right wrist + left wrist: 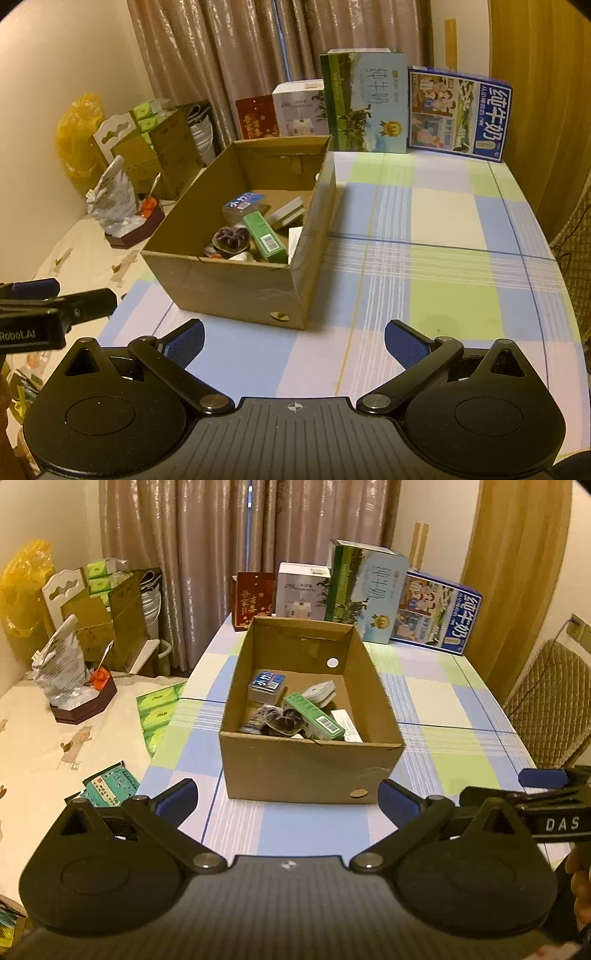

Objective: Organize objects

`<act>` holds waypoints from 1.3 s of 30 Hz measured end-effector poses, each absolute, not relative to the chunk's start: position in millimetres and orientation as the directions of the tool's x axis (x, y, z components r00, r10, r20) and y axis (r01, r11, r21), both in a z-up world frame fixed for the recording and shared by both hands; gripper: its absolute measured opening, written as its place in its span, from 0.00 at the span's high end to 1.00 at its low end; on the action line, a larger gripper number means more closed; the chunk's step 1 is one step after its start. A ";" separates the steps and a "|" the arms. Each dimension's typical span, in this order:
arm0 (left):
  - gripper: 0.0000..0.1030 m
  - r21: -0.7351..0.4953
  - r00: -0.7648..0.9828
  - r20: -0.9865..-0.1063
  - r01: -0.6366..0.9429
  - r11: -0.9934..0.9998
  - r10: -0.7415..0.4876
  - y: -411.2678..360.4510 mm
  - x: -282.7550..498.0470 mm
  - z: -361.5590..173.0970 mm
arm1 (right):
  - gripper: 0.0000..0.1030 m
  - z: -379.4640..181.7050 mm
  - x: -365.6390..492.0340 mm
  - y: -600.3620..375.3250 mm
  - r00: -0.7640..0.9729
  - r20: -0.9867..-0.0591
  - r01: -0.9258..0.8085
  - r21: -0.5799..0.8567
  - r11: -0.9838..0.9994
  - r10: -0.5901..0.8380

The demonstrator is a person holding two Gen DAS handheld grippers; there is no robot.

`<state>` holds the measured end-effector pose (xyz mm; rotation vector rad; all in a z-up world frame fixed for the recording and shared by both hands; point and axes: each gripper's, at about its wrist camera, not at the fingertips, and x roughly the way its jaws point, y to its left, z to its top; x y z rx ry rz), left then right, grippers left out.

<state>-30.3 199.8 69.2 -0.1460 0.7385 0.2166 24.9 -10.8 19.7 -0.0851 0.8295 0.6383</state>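
An open brown cardboard box (314, 760) is sitting on the counter (443, 258) covered in a blue, green and white checked cloth. Inside it are lying a long green carton (314, 716), a clear plastic case with a blue label (266, 687) and a dark ruffled hair tie (282, 720). The left gripper (288, 797) and right gripper (293, 341) are both hovering just before the box, jaws spread wide and holding nothing.

Checked table (443, 258) under cardboard box (229, 280)
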 end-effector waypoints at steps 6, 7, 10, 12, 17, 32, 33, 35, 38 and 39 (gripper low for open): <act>0.01 -0.047 0.716 -0.684 -0.234 0.971 0.140 192.4 -30.4 67.1 | 0.02 19.7 24.6 -15.3 0.508 -0.712 -0.550 0.164 0.819 0.484; 0.01 -0.045 0.717 -0.683 -0.233 0.972 0.140 191.3 -30.7 66.8 | 0.02 19.0 24.9 -16.3 0.509 -0.714 -0.547 0.163 0.821 0.481; 0.01 -0.037 0.716 -0.684 -0.231 0.972 0.144 189.9 -30.1 65.2 | 0.02 18.8 24.8 -17.4 0.507 -0.716 -0.542 0.168 0.824 0.480; 0.01 -0.032 0.712 -0.686 -0.234 0.972 0.149 190.0 -29.4 63.6 | 0.02 19.2 25.0 -17.5 0.508 -0.715 -0.542 0.169 0.823 0.480; 0.01 -0.030 0.710 -0.688 -0.236 0.971 0.152 191.0 -28.9 61.5 | 0.02 20.0 25.1 -16.5 0.508 -0.714 -0.544 0.168 0.822 0.482; 0.01 -0.033 0.708 -0.691 -0.236 0.971 0.148 192.4 -28.3 58.8 | 0.02 18.0 24.7 -13.1 0.501 -0.720 -0.546 0.167 0.821 0.480; 0.01 -0.033 0.707 -0.691 -0.236 0.971 0.148 192.5 -28.3 58.5 | 0.02 17.9 24.7 -13.1 0.500 -0.720 -0.546 0.168 0.821 0.480; 0.01 -0.033 0.707 -0.691 -0.236 0.971 0.148 192.5 -28.2 58.8 | 0.02 17.5 24.2 -13.2 0.501 -0.721 -0.545 0.168 0.821 0.480; 0.01 -0.034 0.707 -0.691 -0.236 0.971 0.148 192.5 -28.2 58.6 | 0.02 17.2 24.0 -12.9 0.500 -0.721 -0.545 0.169 0.821 0.480; 0.01 -0.033 0.708 -0.691 -0.235 0.971 0.148 192.5 -28.2 58.7 | 0.02 16.9 23.9 -12.9 0.500 -0.721 -0.545 0.169 0.821 0.480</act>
